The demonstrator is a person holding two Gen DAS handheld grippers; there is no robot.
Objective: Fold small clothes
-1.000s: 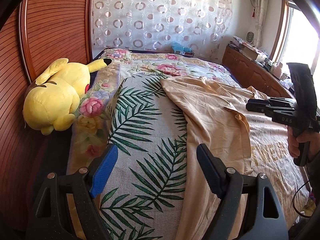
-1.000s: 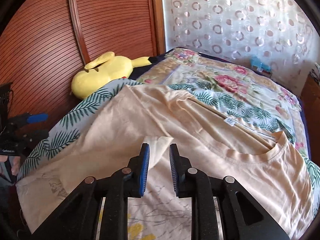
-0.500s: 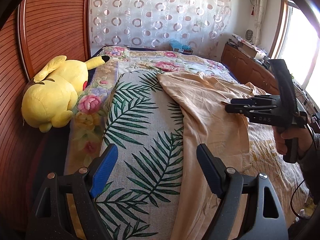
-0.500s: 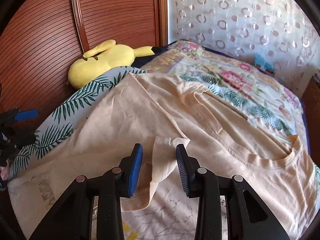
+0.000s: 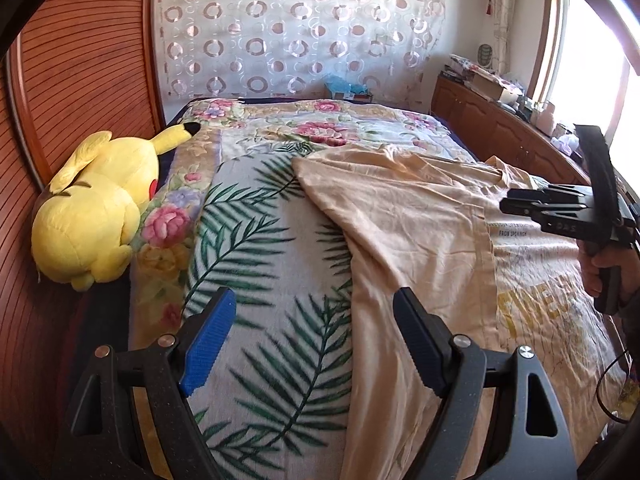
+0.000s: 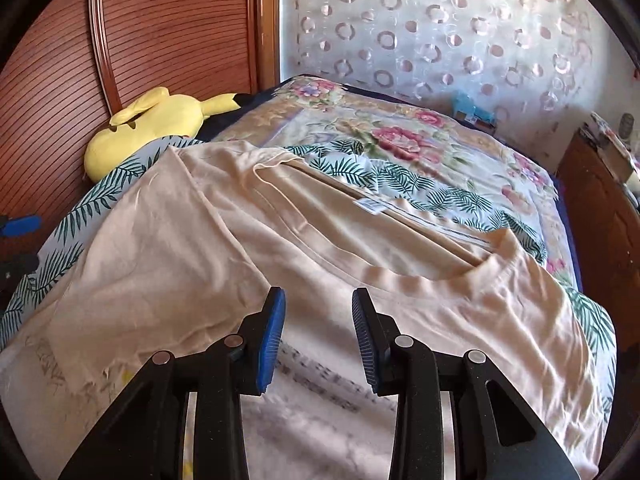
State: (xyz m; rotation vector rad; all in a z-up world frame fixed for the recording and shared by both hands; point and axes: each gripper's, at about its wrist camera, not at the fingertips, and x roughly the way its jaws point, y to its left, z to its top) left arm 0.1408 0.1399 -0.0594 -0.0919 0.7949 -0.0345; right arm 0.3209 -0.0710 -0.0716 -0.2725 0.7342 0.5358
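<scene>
Shirt (image 6: pixel 328 248): spread on leaf blanket (image 5: pixel 264 264), one side folded over.
Plush toy (image 5: pixel 96 216): left of blanket, against headboard (image 5: pixel 72 92).

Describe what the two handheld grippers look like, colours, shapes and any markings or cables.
Both are black plastic with two angled fingers, silver pivot bolts and ribbed blue pads. The left gripper shows this close up, as does the right gripper. Seen side-on, the right has pale lettering, a pistol handle and a thin black cable below.

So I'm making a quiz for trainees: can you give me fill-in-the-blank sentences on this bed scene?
1. The plush toy by the headboard is coloured ____.
2. The peach T-shirt lies on a blanket printed with green ____.
3. Nothing sits between the pads of the right hand-held gripper; it is ____.
4. The left hand-held gripper holds ____.

Missing: yellow; leaves; open; nothing
</scene>
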